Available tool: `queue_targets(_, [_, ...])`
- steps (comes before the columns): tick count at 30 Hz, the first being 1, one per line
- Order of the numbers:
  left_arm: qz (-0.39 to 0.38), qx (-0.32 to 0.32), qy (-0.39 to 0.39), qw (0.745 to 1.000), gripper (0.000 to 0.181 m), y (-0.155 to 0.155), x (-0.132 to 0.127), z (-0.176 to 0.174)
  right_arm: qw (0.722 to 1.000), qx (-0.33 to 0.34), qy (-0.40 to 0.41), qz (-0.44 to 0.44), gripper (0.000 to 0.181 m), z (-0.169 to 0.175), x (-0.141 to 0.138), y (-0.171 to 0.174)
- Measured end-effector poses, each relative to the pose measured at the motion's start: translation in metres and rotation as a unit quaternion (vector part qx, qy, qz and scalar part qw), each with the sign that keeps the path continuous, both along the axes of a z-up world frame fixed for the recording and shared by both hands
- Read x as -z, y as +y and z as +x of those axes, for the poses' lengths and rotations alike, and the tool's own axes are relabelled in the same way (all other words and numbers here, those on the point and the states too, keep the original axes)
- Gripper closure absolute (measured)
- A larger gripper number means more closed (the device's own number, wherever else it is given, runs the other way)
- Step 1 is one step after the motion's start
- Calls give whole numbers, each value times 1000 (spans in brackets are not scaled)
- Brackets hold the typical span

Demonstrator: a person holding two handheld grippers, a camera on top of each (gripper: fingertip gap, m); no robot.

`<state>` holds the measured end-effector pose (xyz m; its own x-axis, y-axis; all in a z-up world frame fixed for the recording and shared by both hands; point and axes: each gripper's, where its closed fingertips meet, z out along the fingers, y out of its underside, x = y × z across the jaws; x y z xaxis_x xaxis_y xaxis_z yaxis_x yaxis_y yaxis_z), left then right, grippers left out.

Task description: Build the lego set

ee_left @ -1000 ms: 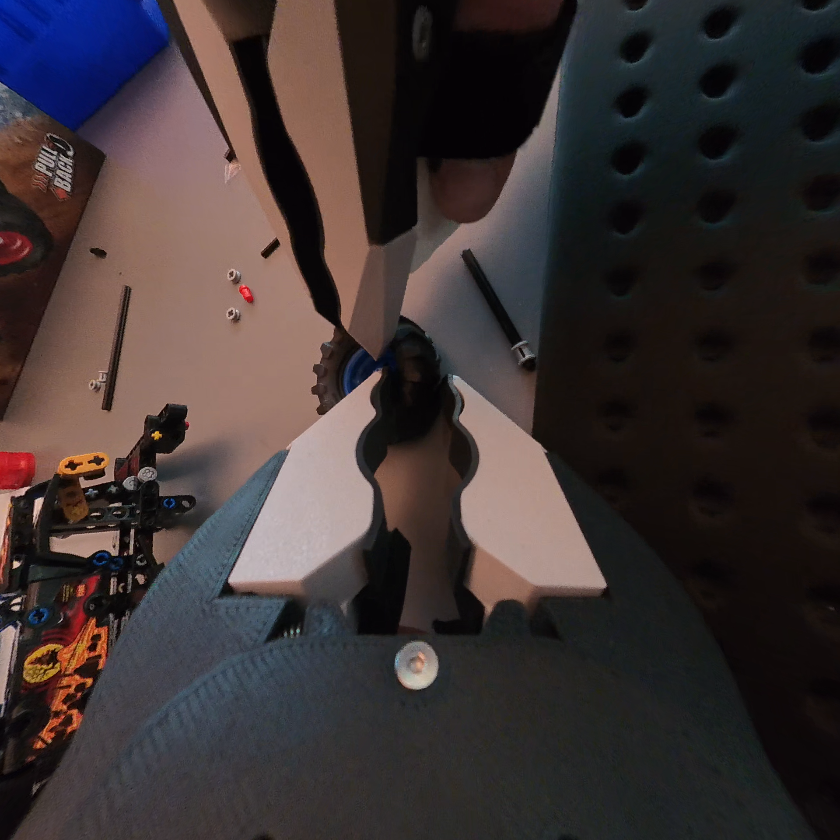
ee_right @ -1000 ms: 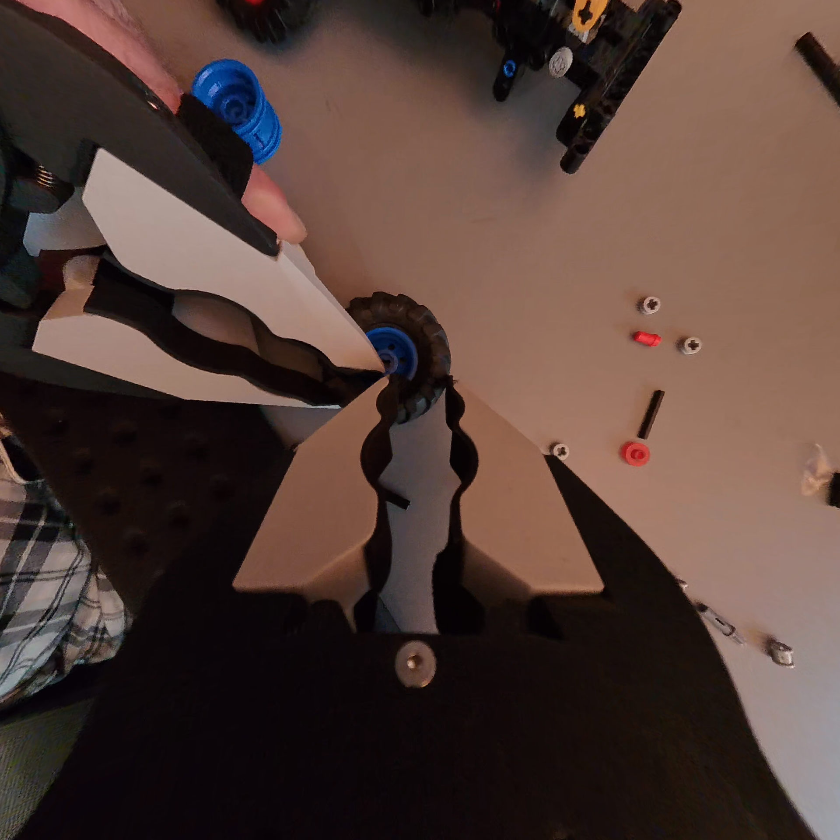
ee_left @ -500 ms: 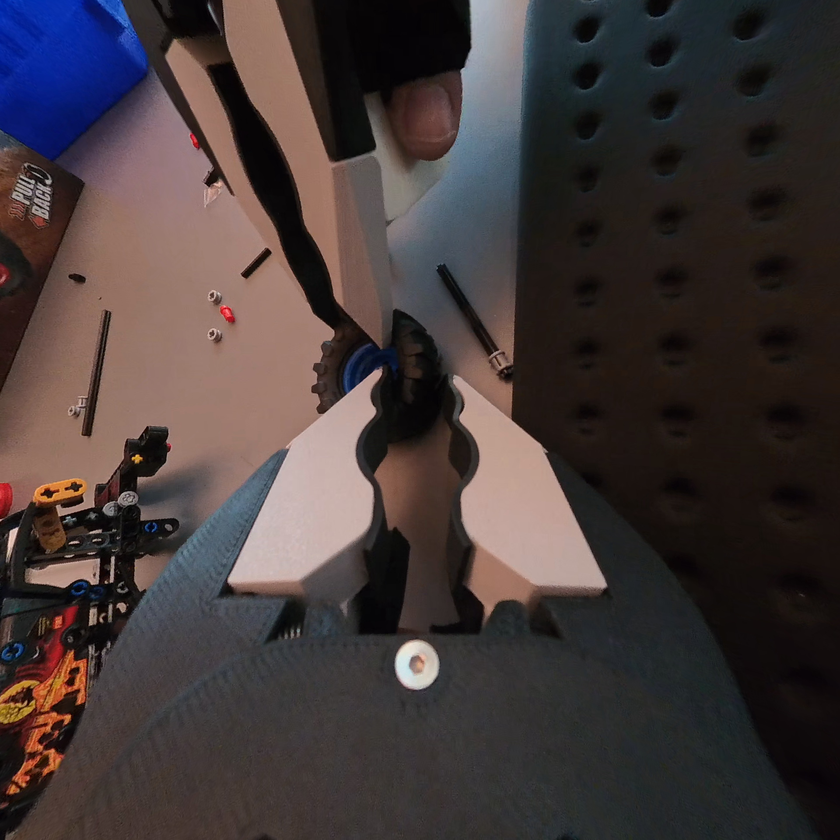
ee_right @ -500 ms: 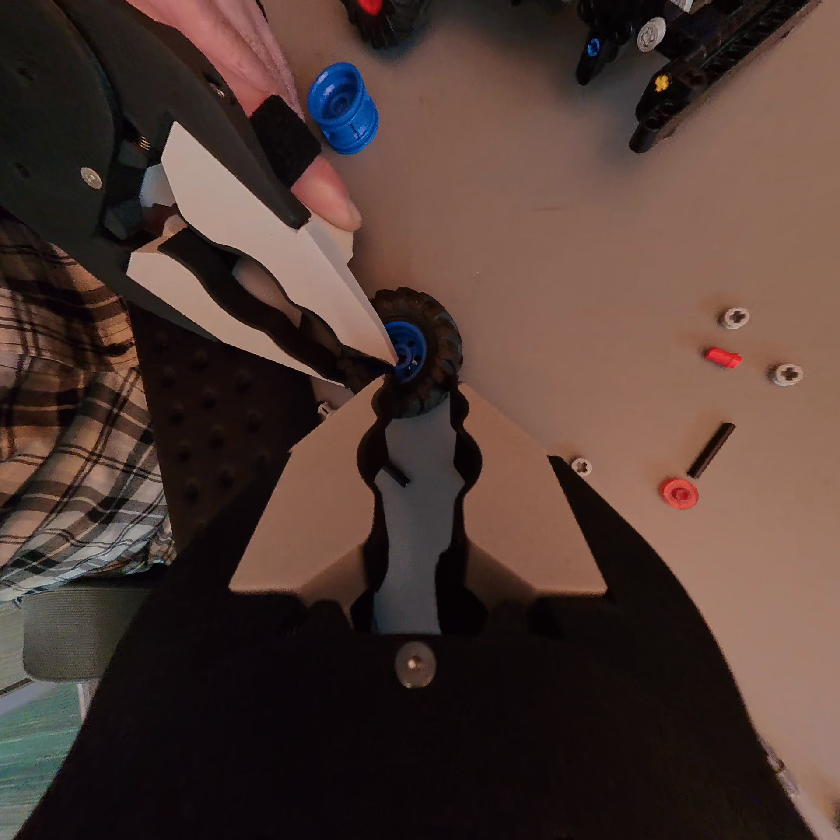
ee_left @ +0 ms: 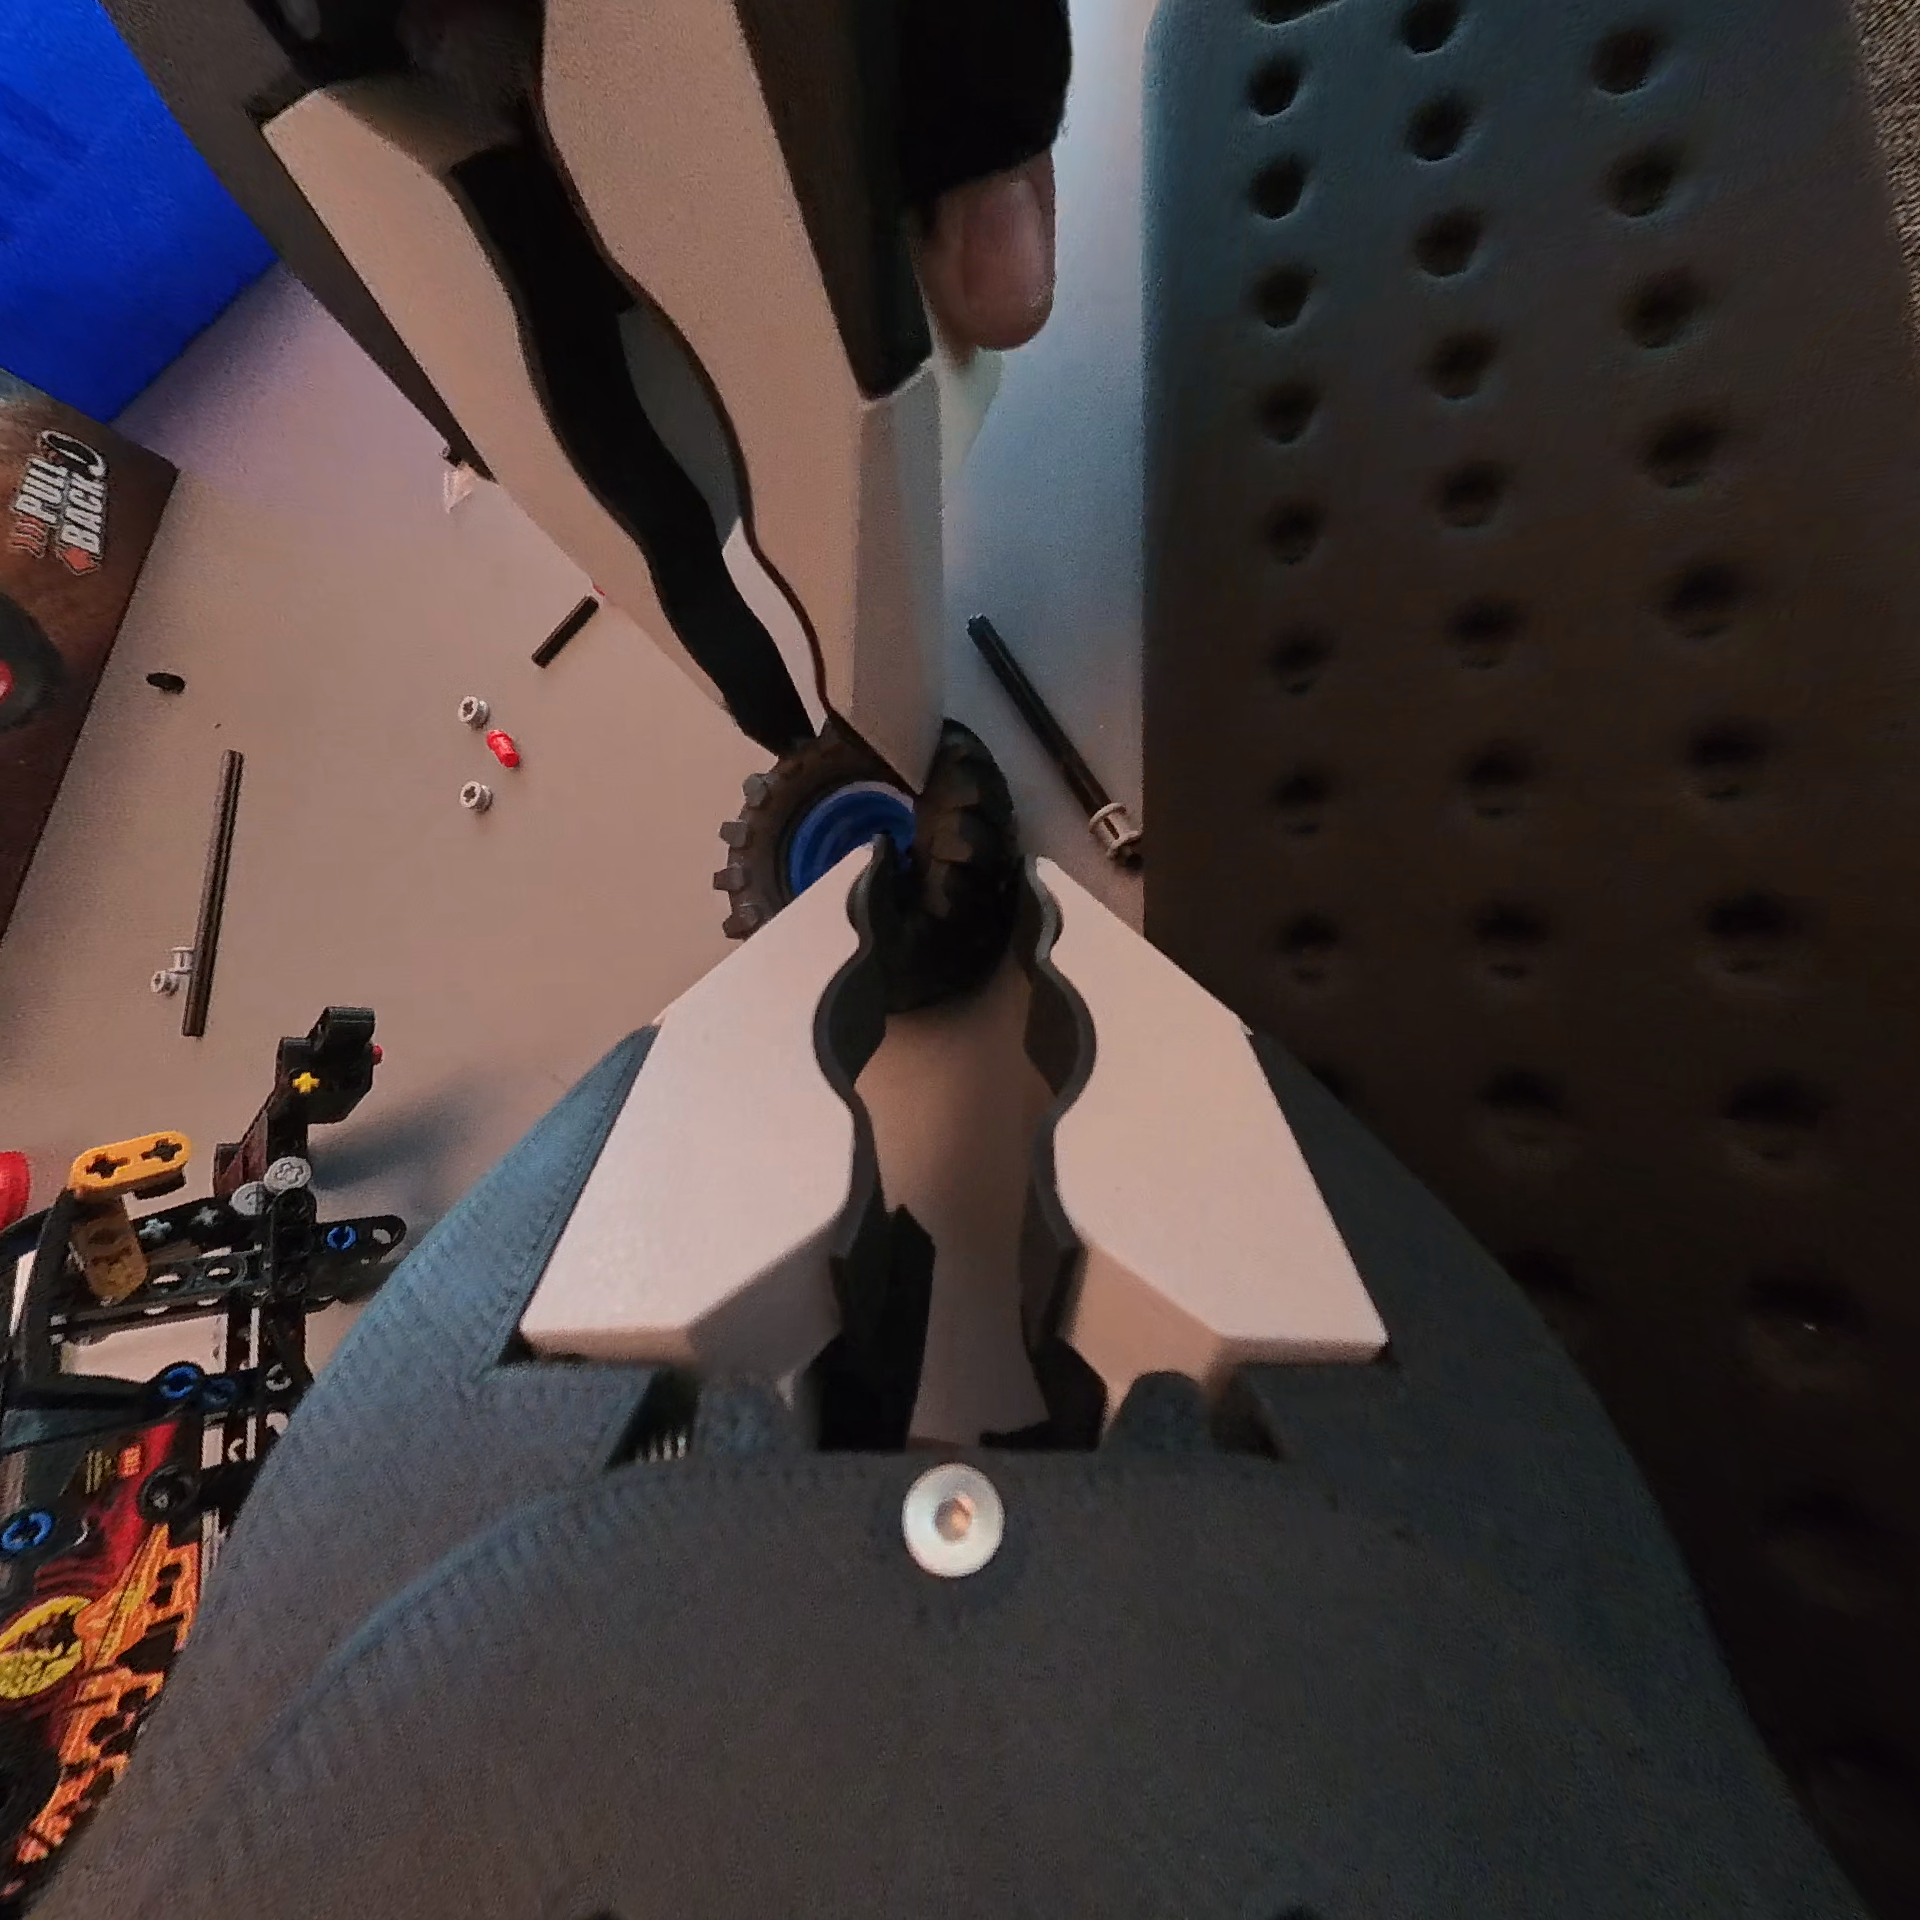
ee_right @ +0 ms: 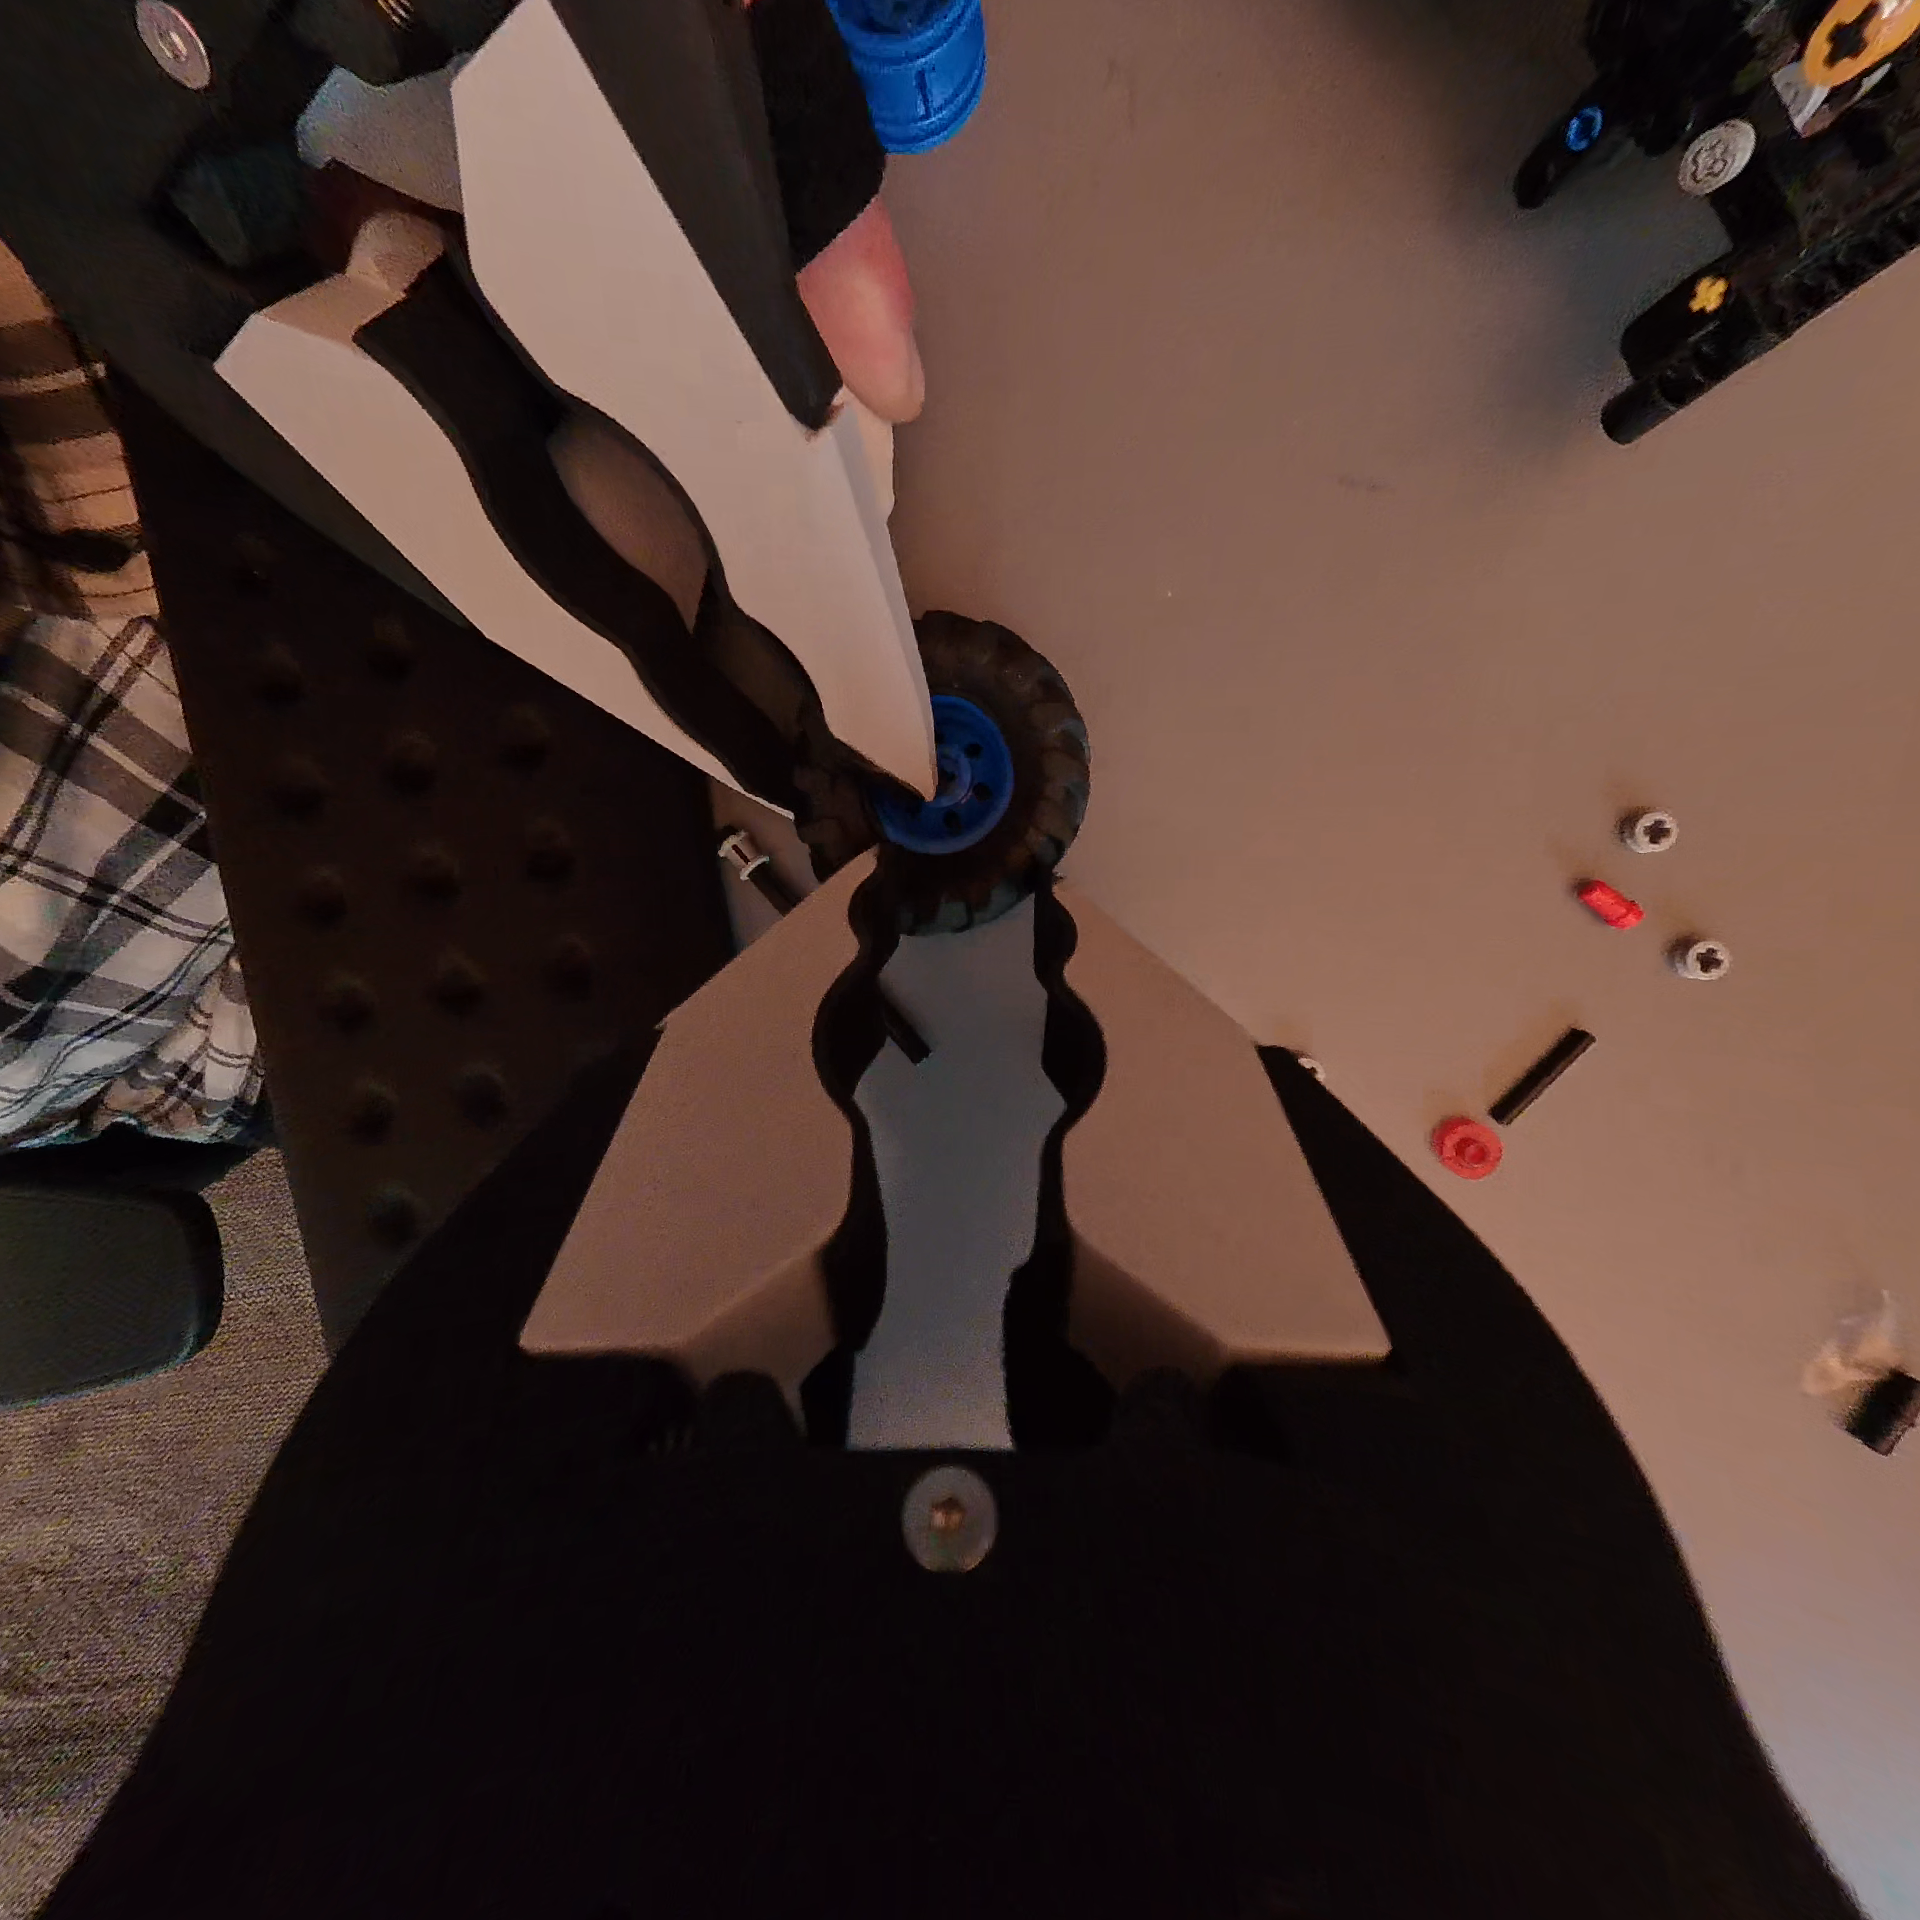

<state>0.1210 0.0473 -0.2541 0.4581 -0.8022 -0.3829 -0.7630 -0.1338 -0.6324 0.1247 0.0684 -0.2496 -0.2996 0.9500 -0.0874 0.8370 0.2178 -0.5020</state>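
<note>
A small wheel (ee_left: 821,831), a black knobby tyre on a blue rim, sits at the tips of both grippers. My left gripper (ee_left: 958,862) is shut on the tyre's edge, one fingertip at the blue rim and the other outside the tread. In the right wrist view the wheel (ee_right: 977,769) shows its holed blue face. My right gripper (ee_right: 961,873) is closed on the tyre's lower tread. The left gripper (ee_right: 894,790) reaches in from the upper left to the rim. The right gripper (ee_left: 852,758) comes down from above in the left wrist view.
The part-built black car chassis (ee_left: 208,1268) (ee_right: 1766,208) lies nearby. A loose blue rim (ee_right: 920,73), grey bushes (ee_right: 1649,829), a red pin (ee_right: 1608,902), a red round piece (ee_right: 1465,1146) and black axles (ee_left: 1039,717) (ee_left: 213,894) lie around. A dark perforated chair back (ee_left: 1507,727) borders the table.
Both grippers have kept hold of the wheel while turning around it. The opposite gripper now stands steeper in each view. The loose blue rim has slid to the top edge of the right wrist view.
</note>
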Motion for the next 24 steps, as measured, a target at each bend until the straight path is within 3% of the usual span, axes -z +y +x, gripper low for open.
queue_targets(6, [67, 48, 37, 996, 157, -4, -5, 1, 1000, 9, 5, 8, 155, -1, 1, 0])
queue_targets(10, [84, 69, 18, 994, 164, -12, -13, -1, 1000, 16, 10, 17, 155, -3, 2, 0])
queue_targets(15, [129, 107, 68, 984, 167, -17, -11, 2, 1000, 6, 3, 18, 158, -4, 4, -3])
queue_targets(24, [91, 114, 66, 987, 167, -19, -8, 1, 1000, 12, -5, 26, 160, -7, 5, -4])
